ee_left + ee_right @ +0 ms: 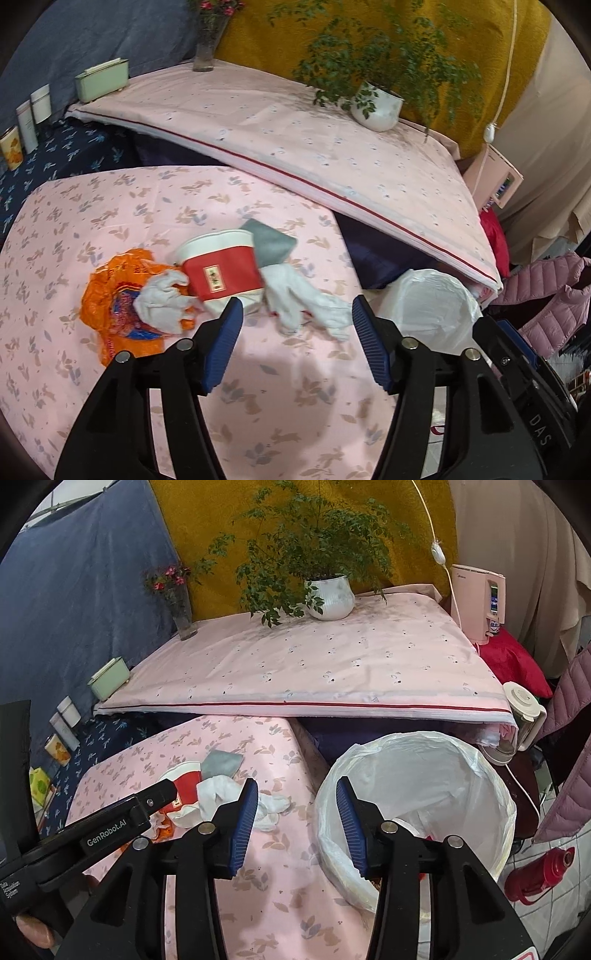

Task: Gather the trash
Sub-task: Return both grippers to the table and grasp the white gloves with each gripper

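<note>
Trash: red-and-white paper cup (221, 271) beside crumpled orange wrapper (118, 295).

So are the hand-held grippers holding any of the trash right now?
No, nothing is held. The left hand-held gripper and the right hand-held gripper are both open and empty, above the tissues and cup.

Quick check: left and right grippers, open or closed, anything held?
Left gripper: open, empty, above the white tissue.
Right gripper: open, empty, between the table and the lined bin.
</note>
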`<state>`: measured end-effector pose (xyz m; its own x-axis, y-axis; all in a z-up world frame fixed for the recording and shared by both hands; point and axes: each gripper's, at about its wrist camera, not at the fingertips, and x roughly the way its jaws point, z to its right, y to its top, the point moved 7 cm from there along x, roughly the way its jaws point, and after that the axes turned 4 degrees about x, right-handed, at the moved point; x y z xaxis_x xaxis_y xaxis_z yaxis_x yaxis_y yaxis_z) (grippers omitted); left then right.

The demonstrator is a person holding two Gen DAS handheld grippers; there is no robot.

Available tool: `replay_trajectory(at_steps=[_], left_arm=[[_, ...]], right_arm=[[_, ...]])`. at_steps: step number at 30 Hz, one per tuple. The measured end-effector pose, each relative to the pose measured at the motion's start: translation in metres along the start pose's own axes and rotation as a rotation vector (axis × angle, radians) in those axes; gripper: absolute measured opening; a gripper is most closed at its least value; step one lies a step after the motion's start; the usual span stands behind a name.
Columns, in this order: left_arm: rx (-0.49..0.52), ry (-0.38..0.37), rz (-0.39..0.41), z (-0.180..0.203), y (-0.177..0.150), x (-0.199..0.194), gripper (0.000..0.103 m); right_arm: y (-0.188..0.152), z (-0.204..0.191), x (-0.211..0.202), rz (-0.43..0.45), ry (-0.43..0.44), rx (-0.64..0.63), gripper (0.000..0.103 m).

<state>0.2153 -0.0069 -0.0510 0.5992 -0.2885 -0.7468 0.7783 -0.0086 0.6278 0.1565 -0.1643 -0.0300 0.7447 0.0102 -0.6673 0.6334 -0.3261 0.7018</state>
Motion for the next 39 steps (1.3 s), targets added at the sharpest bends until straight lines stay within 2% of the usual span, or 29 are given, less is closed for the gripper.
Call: replay_trajectory(at_steps=[6,8,11,16,25,27,31,34,35,39], left_arm=[[-0.026,0.061,-0.009,-0.039,-0.005,0.006,0.064],[-0.031,0.078,-0.019,-0.051,-0.008,0.010,0.068],[-0.027,0.102,-0.036,-0.067,-0.012,0.016,0.069],[-0.023,0.144,-0.063,-0.092,-0.016,0.030,0.069],[-0.011,0.153,-0.117,-0.112,-0.020,0.064,0.069],[-0.011,0.143,-0.125,-0.113,-0.021,0.069,0.066],[-0.013,0.125,-0.142,-0.114,-0.023,0.076,0.052],[-0.029,0.102,-0.143,-0.115,-0.023,0.077,0.039],[-0.033,0.095,-0.143,-0.116,-0.023,0.077,0.031],[-0.038,0.080,-0.139,-0.115,-0.023,0.073,0.024]], right_arm=[[-0.009,-0.017,0.016,-0.037,0.015,-0.018,0.046],[-0.013,-0.023,0.023,-0.050,0.017,-0.030,0.047],[-0.018,-0.031,0.034,-0.069,0.020,-0.043,0.051],[-0.026,-0.042,0.056,-0.108,0.022,-0.052,0.052],[-0.031,-0.054,0.094,-0.165,0.031,-0.056,0.052],[-0.031,-0.059,0.100,-0.172,0.038,-0.061,0.052],[-0.031,-0.073,0.110,-0.185,0.058,-0.086,0.052],[-0.032,-0.081,0.120,-0.197,0.069,-0.096,0.052],[-0.033,-0.082,0.123,-0.204,0.070,-0.096,0.052],[-0.040,-0.087,0.139,-0.234,0.069,-0.105,0.052]])
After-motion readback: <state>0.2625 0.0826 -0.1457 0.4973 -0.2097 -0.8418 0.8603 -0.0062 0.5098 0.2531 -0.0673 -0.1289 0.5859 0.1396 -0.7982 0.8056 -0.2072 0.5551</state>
